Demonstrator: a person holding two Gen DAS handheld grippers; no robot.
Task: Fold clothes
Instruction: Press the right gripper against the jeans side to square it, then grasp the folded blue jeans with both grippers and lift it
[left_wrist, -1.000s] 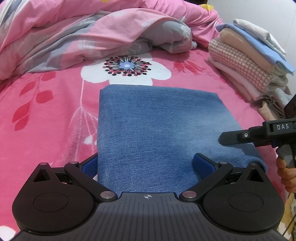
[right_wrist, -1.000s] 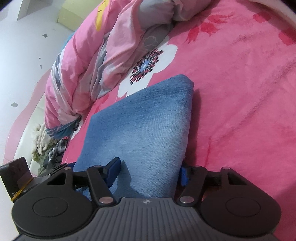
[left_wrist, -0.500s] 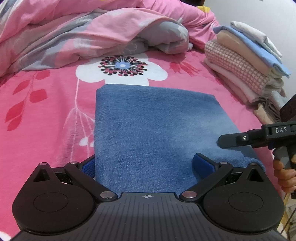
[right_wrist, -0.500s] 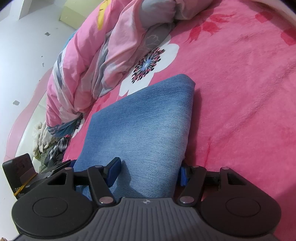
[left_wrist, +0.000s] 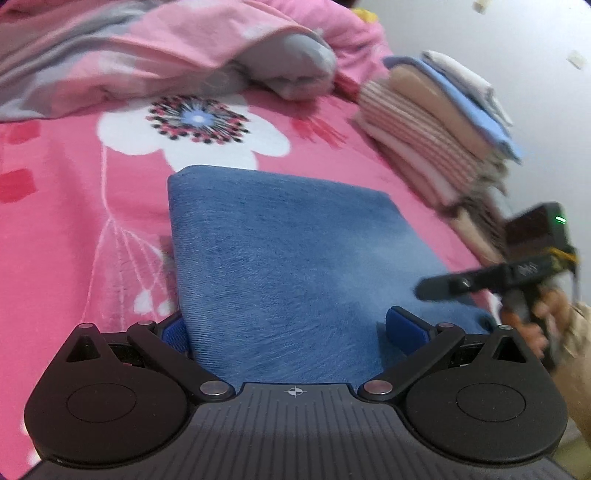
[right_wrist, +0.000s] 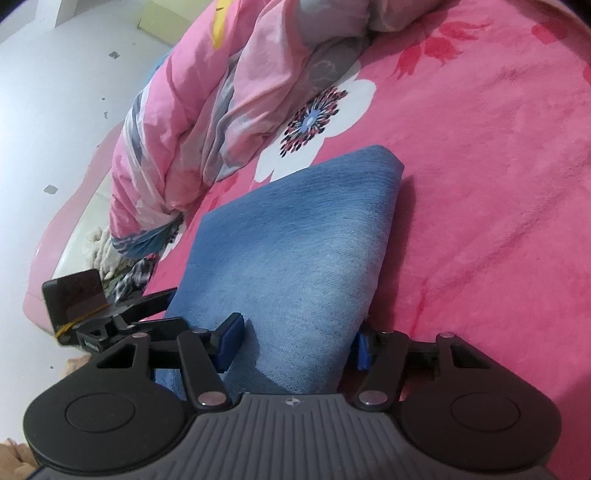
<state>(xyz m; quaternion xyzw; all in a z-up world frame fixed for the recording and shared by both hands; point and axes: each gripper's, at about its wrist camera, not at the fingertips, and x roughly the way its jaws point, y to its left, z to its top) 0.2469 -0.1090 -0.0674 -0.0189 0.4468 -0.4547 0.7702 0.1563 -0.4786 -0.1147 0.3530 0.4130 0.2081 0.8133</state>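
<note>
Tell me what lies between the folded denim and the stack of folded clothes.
Only bare pink bedspread separates the folded denim from the clothes stack, per the left wrist view.
</note>
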